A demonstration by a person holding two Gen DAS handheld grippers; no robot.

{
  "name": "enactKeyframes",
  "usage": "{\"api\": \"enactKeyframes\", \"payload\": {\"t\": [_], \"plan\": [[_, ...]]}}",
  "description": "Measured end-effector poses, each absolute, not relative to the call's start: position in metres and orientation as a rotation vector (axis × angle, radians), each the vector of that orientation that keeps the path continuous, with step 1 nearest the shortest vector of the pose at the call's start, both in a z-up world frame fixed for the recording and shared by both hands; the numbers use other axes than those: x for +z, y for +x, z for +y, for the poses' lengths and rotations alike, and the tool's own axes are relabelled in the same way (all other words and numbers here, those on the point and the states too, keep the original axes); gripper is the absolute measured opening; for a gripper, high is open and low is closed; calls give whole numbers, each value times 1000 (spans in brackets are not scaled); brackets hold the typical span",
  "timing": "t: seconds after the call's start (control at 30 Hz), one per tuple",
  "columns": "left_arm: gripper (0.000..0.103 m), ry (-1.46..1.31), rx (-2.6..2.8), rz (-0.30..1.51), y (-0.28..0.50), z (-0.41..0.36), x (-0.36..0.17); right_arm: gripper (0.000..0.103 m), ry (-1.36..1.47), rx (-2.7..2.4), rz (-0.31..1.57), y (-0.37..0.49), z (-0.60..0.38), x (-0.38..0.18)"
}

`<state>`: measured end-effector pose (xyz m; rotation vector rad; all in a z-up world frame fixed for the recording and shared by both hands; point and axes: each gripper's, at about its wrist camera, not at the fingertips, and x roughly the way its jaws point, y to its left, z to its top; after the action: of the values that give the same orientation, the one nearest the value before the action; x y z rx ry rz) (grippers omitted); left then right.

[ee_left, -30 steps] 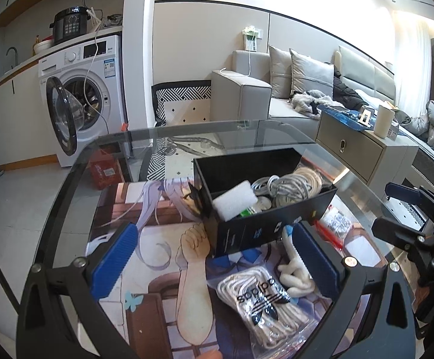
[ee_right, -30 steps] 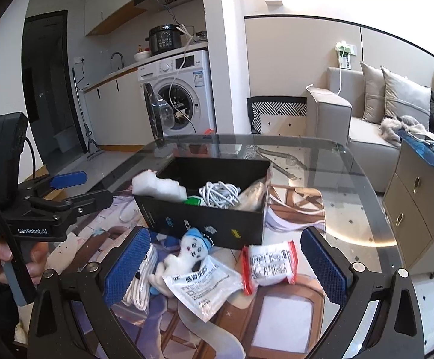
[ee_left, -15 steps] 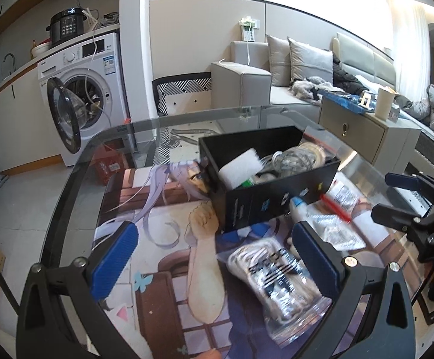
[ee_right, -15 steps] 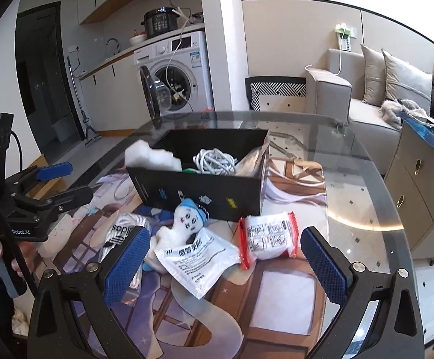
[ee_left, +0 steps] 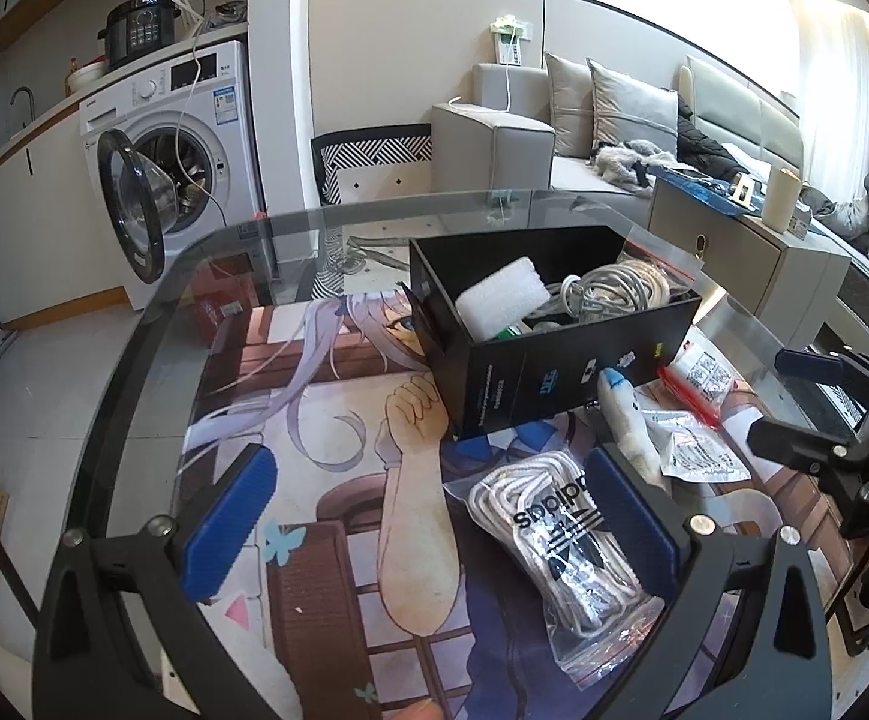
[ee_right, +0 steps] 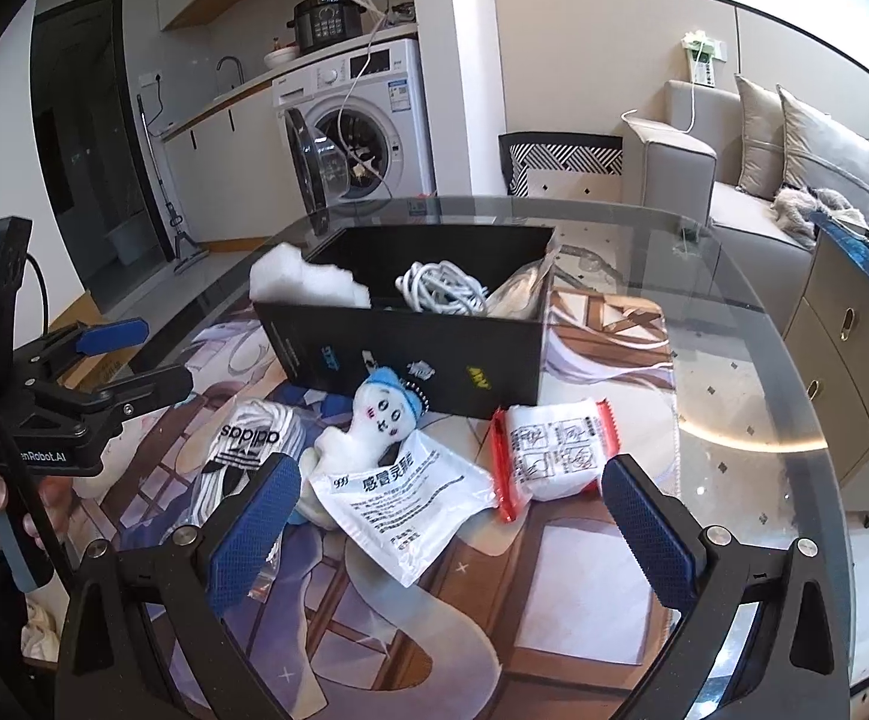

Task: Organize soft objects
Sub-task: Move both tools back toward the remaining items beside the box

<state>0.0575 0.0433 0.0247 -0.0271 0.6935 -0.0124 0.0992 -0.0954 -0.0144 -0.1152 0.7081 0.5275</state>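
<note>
A black box stands on the glass table and holds a white foam block and a coiled white cable. In front of it lie a white plush doll with a blue cap, a bagged white lace bundle with black print, a white sachet and a red-edged wipes pack. My left gripper is open and empty, just before the lace bag. My right gripper is open and empty over the sachet.
A printed mat covers the glass table. A washing machine with its door open stands behind on the left. A grey sofa and a drawer cabinet are on the right.
Both grippers have drawn back and shifted slightly, so the box and loose items sit a little farther ahead. Both stay open and empty.
</note>
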Motion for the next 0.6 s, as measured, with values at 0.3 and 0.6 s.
{"api": "enactKeyframes", "payload": {"t": [0.3, 0.6], "plan": [[103, -19, -31, 724, 61, 36, 17, 102, -91, 488, 763, 110, -96, -30], [103, -13, -37, 745, 63, 34, 10, 102, -47, 418, 786, 124, -118, -36]]}}
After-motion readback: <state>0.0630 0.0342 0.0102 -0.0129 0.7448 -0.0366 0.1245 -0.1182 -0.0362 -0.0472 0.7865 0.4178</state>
